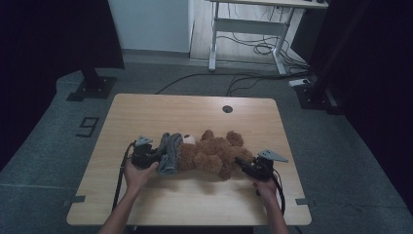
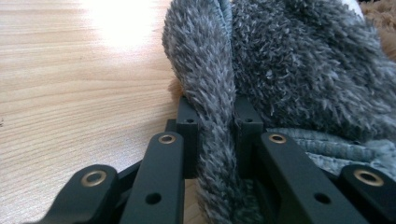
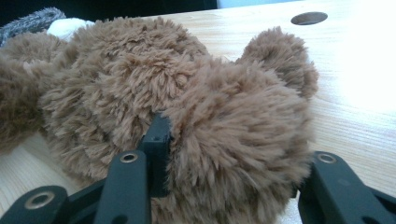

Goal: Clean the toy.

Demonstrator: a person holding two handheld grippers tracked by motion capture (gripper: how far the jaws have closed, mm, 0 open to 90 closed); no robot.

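Note:
A brown teddy bear [image 1: 214,155] lies on its side in the middle of the wooden table [image 1: 195,112]. A grey fuzzy garment [image 1: 169,152] covers its left end. My left gripper [image 1: 148,155] is shut on a fold of that grey fabric [image 2: 205,116], which runs up between the two jaws in the left gripper view. My right gripper [image 1: 243,165] is shut on a brown furry limb of the bear [image 3: 233,140] at its right end; the bear's round ear [image 3: 280,56] shows behind it in the right gripper view.
A round cable hole [image 1: 227,108] sits near the table's far edge. Beyond the table stand a white desk frame [image 1: 248,29] with loose cables [image 1: 258,48] on the floor and black stands [image 1: 92,83] at both sides.

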